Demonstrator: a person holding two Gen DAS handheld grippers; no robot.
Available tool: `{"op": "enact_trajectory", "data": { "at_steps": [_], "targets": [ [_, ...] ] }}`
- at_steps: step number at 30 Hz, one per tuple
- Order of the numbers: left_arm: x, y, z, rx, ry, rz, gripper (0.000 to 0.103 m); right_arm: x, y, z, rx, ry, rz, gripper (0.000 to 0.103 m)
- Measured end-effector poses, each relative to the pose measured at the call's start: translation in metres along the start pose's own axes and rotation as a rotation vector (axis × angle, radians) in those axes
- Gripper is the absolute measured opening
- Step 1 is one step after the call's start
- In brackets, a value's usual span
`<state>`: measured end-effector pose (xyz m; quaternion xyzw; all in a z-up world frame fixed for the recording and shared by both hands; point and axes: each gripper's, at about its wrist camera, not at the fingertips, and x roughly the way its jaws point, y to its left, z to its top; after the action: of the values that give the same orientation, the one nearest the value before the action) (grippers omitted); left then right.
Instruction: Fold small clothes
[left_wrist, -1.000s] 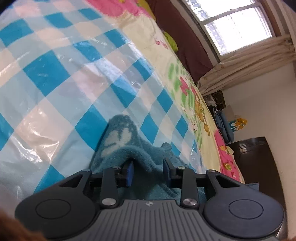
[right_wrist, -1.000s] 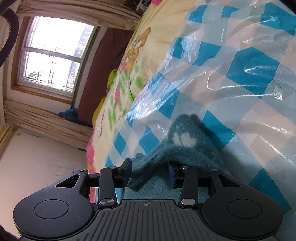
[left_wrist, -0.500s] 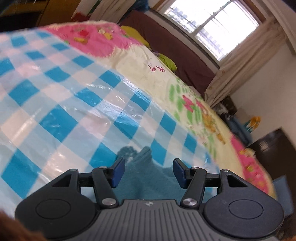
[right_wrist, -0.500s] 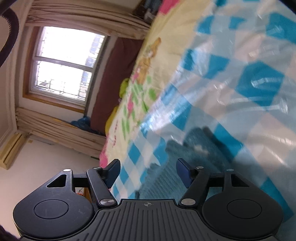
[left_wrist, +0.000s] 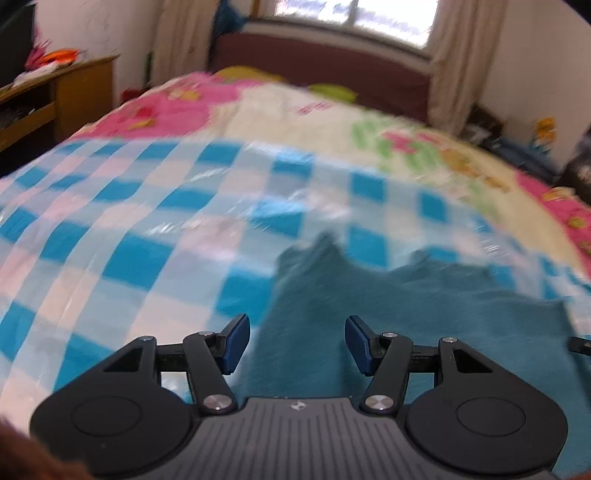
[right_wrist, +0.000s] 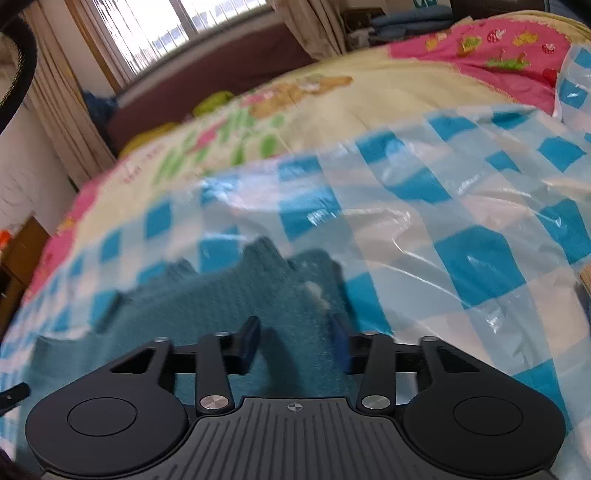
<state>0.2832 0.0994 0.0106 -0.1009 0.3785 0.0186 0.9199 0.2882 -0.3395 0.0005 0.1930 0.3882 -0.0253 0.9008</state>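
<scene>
1. Teal garment (left_wrist: 406, 314) lies flat on the checked plastic sheet (left_wrist: 147, 221) spread over the bed, just ahead of and under both claws

2. Left claw (left_wrist: 295, 343) hangs released, jaws apart, nothing pinched; the garment's left edge runs straight up between its blue pads (left_wrist: 236, 341), cloth to the right, bare sheet to the left

3. Right claw (right_wrist: 293, 345) is closing its jaws as we look; teal cloth shows below the gap, but the pads look clear of it, so no grip as I read it

4. On the right view the garment (right_wrist: 221, 306) spreads mostly left of the claw, its right edge with a small white patch (right_wrist: 317, 293) just by the right pad

5. So each claw sits at its own side edge, the garment's width stretched between them, jagged far edge pointing away towards the window (left_wrist: 351, 14)

6. My call: the next fold turns on those near edges, left claw for the left edge, right for the right

7. Blur is heavy, so fine contact is hard to judge
</scene>
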Motion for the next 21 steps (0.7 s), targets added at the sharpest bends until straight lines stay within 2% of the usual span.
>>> {"op": "enact_trajectory", "data": {
  "at_steps": [1,6,9,16,19,21],
  "targets": [
    [0.006,0.005,-0.001,-0.009,0.024,0.019,0.065,0.003,-0.003,-0.001,-0.009,0.007,-0.015,0.028],
    [0.012,0.031,-0.006,-0.147,0.062,-0.059,0.067,0.009,-0.016,-0.006,0.061,0.015,-0.006,0.023],
    [-0.003,0.026,-0.006,-0.109,0.044,-0.062,0.066,-0.004,-0.014,-0.009,0.070,-0.012,0.004,0.015],
    [-0.020,0.019,-0.007,-0.048,0.010,-0.080,0.068,-0.023,-0.016,-0.007,0.082,-0.048,0.014,0.012],
    [-0.003,0.014,-0.011,-0.013,0.077,-0.030,0.072,-0.004,-0.019,-0.011,0.088,-0.010,-0.037,0.013],
    [0.004,0.020,-0.015,-0.042,0.089,-0.031,0.078,0.004,-0.016,-0.015,0.070,0.002,-0.062,0.016]
  ]
}}
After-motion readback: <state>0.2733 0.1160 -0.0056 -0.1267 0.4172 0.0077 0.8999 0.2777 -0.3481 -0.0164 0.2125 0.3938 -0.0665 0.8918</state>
